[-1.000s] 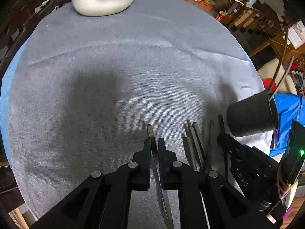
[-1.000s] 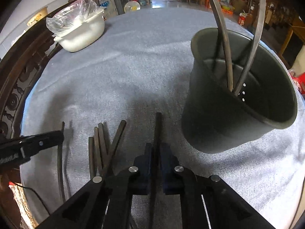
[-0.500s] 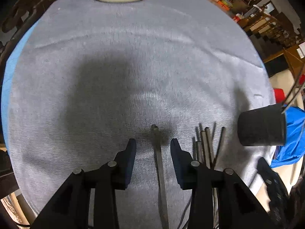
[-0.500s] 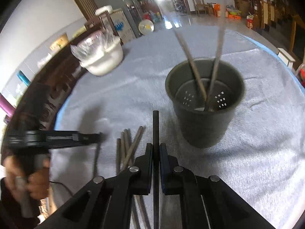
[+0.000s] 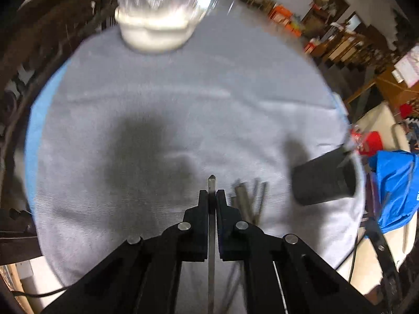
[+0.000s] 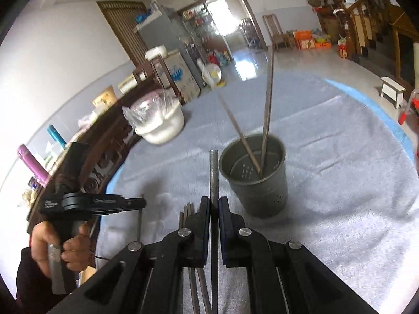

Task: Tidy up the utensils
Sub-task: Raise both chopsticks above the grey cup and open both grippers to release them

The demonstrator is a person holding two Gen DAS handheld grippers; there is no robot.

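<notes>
My left gripper [image 5: 212, 196] is shut on a metal chopstick [image 5: 211, 183] whose tip sticks out ahead of the fingers, above the grey cloth. My right gripper [image 6: 214, 204] is shut on another dark chopstick [image 6: 213, 172], held lifted and pointing toward the grey perforated utensil cup [image 6: 255, 175]. The cup holds two chopsticks [image 6: 267, 110] that lean against its rim. Several loose chopsticks [image 5: 248, 198] lie on the cloth to the right of my left gripper; they also show under my right gripper [image 6: 187, 210]. The cup shows at the right in the left wrist view [image 5: 324, 180].
A round table under a grey cloth [image 5: 183, 110] with a blue edge. A white bowl covered in plastic film [image 5: 157, 28] stands at the far side; it also shows in the right wrist view [image 6: 159, 123]. The left gripper and the hand holding it [image 6: 86, 204] show at the left.
My left gripper opened around a chopstick, then closed on it and lifted. My right gripper rose with its chopstick and pulled back from the cup.
</notes>
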